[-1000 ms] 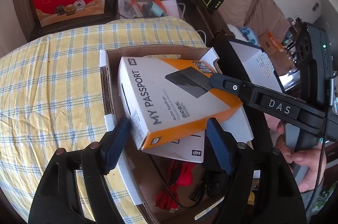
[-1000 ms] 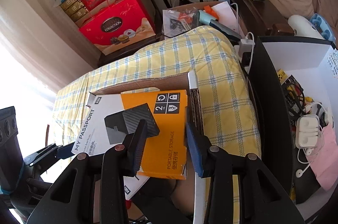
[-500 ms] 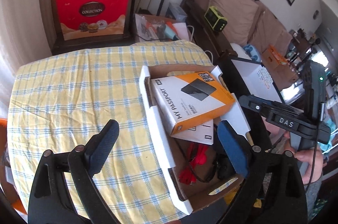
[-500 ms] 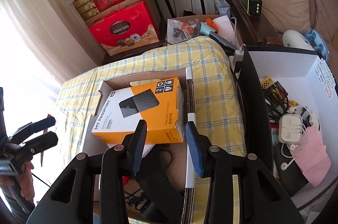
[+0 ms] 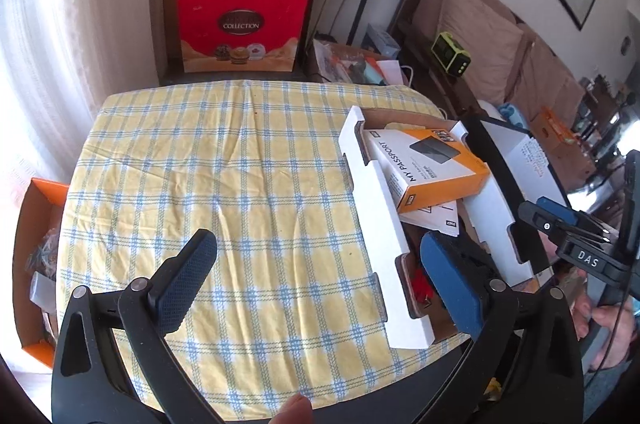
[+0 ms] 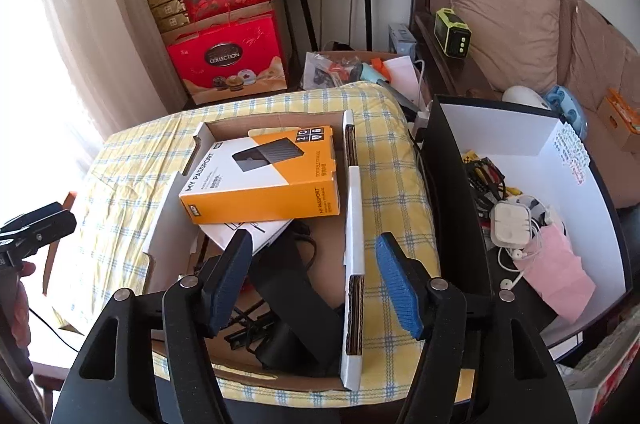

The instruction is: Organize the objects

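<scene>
Two handheld grippers are tilting steeply downward over the table, both empty. The left gripper [image 5: 320, 276] is spreading its blue-padded fingers [image 5: 188, 278] to their widest, jaws opening with nothing between the pads. The right gripper [image 6: 312, 280] is opening too, its jaws parting on air. A hand [image 5: 604, 316] is gripping the right tool's handle; a fingertip [image 5: 294, 410] is showing beneath the left one.
</scene>
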`<state>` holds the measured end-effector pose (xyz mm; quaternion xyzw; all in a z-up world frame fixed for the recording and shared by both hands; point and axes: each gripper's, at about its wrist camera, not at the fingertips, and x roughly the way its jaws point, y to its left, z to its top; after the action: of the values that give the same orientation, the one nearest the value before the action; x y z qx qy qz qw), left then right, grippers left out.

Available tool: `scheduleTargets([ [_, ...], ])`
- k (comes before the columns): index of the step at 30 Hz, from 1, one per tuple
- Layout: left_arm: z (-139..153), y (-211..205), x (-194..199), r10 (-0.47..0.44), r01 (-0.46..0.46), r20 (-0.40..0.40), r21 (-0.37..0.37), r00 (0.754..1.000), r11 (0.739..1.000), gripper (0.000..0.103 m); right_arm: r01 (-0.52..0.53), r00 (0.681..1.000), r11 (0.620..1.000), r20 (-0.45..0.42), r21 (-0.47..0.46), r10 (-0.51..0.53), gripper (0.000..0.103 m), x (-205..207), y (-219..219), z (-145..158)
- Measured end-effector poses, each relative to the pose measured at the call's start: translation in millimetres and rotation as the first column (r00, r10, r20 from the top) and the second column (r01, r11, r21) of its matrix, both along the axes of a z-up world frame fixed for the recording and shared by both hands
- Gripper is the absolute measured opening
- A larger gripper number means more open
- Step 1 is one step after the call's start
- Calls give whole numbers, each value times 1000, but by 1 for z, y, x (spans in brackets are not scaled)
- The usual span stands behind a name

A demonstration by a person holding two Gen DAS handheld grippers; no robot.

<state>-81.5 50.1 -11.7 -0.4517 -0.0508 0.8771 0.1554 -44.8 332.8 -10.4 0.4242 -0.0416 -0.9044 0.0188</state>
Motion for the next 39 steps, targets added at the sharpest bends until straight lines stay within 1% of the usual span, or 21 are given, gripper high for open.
scheduleTargets([
  [3, 2, -5, 15, 19, -19, -26, -13, 999, 1000, 103, 8, 1000, 999, -30, 35, -7, 82, 13, -10, 2],
  [11, 9, -19, 45, 88, -91, -83, -38, 993, 995, 103, 0, 997, 999, -80, 50, 4, 91, 40, -39, 6],
  [12, 9, -21, 47, 101, -106, -87, -46, 991, 993, 103, 1, 997, 999, -83, 50, 3, 94, 42, -42, 6],
  [13, 9, -22, 50, 112, -117, -92, -52, 989, 992, 103, 2, 996, 999, -87, 51, 2, 99, 45, -45, 5],
  [15, 8, -26, 55, 126, -133, -101, -56, 987, 990, 103, 5, 995, 999, -98, 54, 0, 102, 49, -51, 3],
  [20, 4, -30, 68, 120, -124, -76, -50, 990, 991, 103, 18, 995, 998, -98, 60, -12, 102, 60, -61, -4],
  [23, 4, -28, 78, 111, -118, -85, -78, 990, 990, 103, 28, 995, 998, -98, 62, -22, 102, 66, -66, -8],
  [27, 4, -28, 89, 108, -114, -83, -69, 991, 991, 103, 32, 994, 997, -110, 77, -23, 102, 75, -74, -9],
  [31, 4, -27, 97, 116, -127, -103, -104, 988, 986, 103, 47, 992, 996, -117, 79, -38, 102, 82, -77, -9],
  [39, -1, -30, 100, 131, -140, -97, -91, 987, 986, 103, 63, 993, 994, -104, 88, -54, 102, 87, -76, -14],
])
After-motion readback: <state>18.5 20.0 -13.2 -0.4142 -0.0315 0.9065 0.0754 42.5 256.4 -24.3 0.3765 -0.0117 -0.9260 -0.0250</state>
